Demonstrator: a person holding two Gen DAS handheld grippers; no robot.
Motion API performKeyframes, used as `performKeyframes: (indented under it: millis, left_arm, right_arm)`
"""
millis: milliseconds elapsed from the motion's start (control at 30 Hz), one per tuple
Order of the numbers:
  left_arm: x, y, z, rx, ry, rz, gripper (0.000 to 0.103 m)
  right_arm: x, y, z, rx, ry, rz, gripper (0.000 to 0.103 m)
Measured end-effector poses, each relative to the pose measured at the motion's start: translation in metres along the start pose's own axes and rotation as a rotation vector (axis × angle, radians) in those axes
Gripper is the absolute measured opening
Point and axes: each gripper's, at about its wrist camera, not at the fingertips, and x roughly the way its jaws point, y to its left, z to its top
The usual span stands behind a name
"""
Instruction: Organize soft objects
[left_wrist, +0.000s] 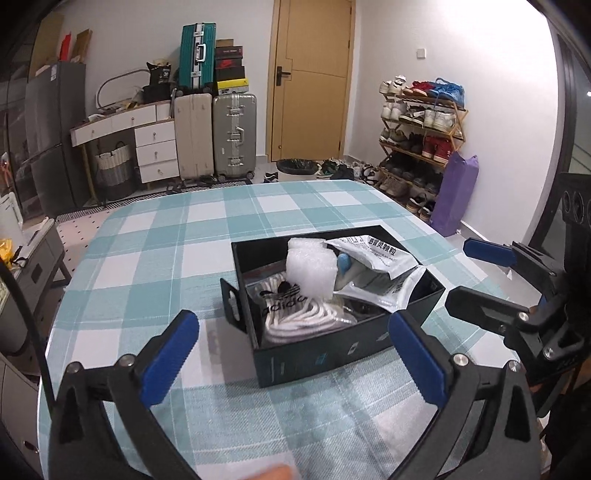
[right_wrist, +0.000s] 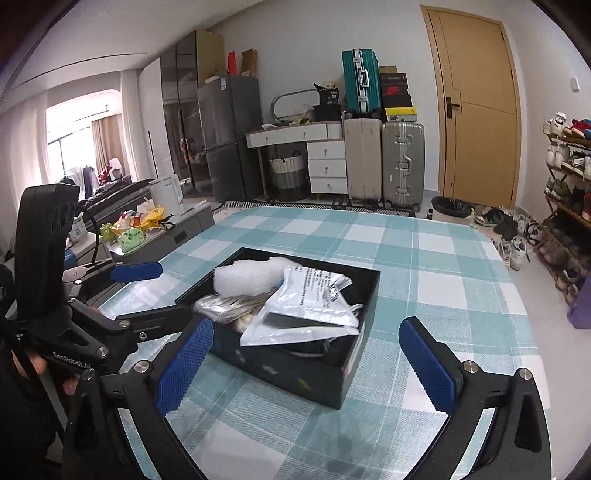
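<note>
A black open box (left_wrist: 325, 354) (right_wrist: 295, 373) sits on the checked tablecloth (left_wrist: 184, 236) (right_wrist: 424, 258). It holds a white bubble-wrap bundle (left_wrist: 312, 264) (right_wrist: 245, 277), silver foil pouches (left_wrist: 376, 254) (right_wrist: 314, 295), a bagged white Adidas item (left_wrist: 295, 314) and something blue (left_wrist: 342, 264). My left gripper (left_wrist: 291, 354) is open and empty, just in front of the box. My right gripper (right_wrist: 310, 362) is open and empty, its fingers either side of the box's near corner. The right gripper also shows in the left wrist view (left_wrist: 476, 277); the left gripper shows in the right wrist view (right_wrist: 147, 291).
Beyond the table stand suitcases (left_wrist: 214, 136) (right_wrist: 384, 158), a white drawer unit (left_wrist: 155, 147) and a wooden door (left_wrist: 310, 77). A shoe rack (left_wrist: 421, 136) and purple bag (left_wrist: 456, 192) are at the right. A side cabinet with clutter (right_wrist: 147, 225) is at the left.
</note>
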Motion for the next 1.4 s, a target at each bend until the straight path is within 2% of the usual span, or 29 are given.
performKeyframes:
  millis: [467, 967, 1400]
  left_arm:
    - [-0.001, -0.001, -0.020, -0.003, -0.085, 0.064, 0.103]
    - [-0.002, 0.007, -0.030, -0.054, -0.143, 0.090, 0.103]
    - [-0.010, 0.003, -0.033, -0.043, -0.186, 0.099, 0.103]
  right_arm:
    - [-0.012, 0.001, -0.019, 0.029, -0.100, -0.012, 0.102]
    - [-0.012, 0.005, -0.027, -0.010, -0.131, -0.024, 0.102]
    - [-0.013, 0.007, -0.028, -0.027, -0.145, -0.032, 0.102]
